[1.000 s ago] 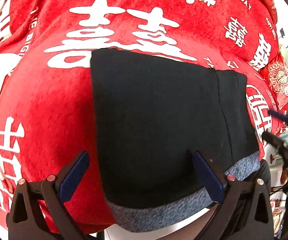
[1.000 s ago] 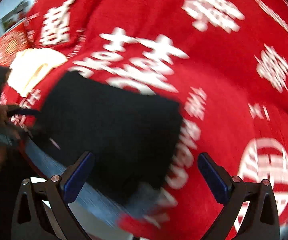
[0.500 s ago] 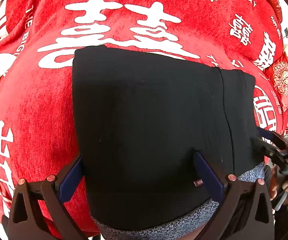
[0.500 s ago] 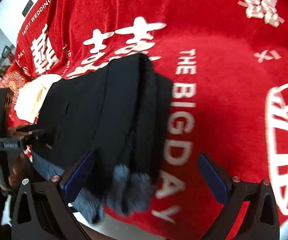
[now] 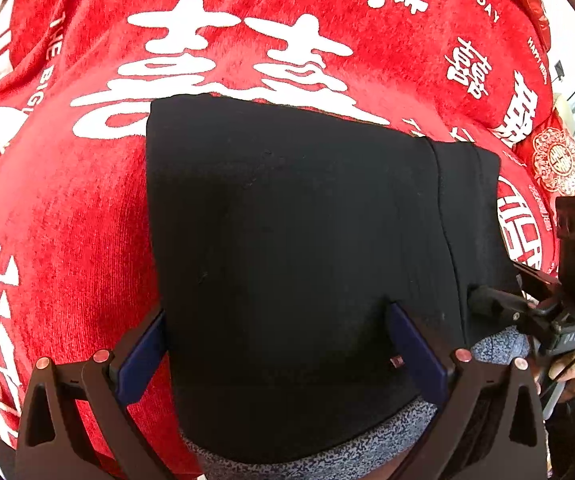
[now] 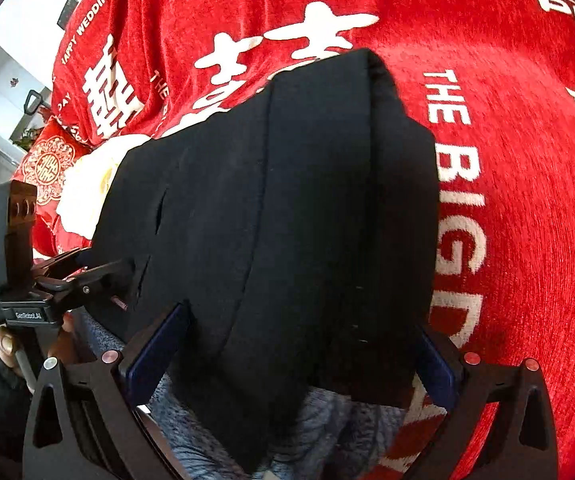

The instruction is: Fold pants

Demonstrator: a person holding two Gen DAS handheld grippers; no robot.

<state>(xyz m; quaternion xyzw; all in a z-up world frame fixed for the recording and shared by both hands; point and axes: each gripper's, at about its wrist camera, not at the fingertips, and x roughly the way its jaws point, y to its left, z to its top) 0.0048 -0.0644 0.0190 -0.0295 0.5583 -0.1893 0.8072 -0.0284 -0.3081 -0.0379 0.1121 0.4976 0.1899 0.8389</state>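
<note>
Pants [image 5: 307, 240] lie centre frame on red cloth [image 5: 67, 220], folded into a compact black block, grey lining at bottom edge. Folding looks nearly complete; final tidy remains. Left gripper [image 5: 279, 340] and right gripper [image 6: 299, 352] spread wide, straddling the near edge, gripping nothing.

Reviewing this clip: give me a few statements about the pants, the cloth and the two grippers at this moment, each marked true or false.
1. The pants are black with a grey band at the near edge. True.
2. The pants lie on a plain blue cloth. False: the cloth is red with white characters and lettering.
3. The left gripper is open, one finger at each side of the pants. True.
4. The right gripper is shut on the band. False: it is open, fingers spread at either side of the pants.
5. The pants hang in the air. False: they rest folded on the cloth.
</note>
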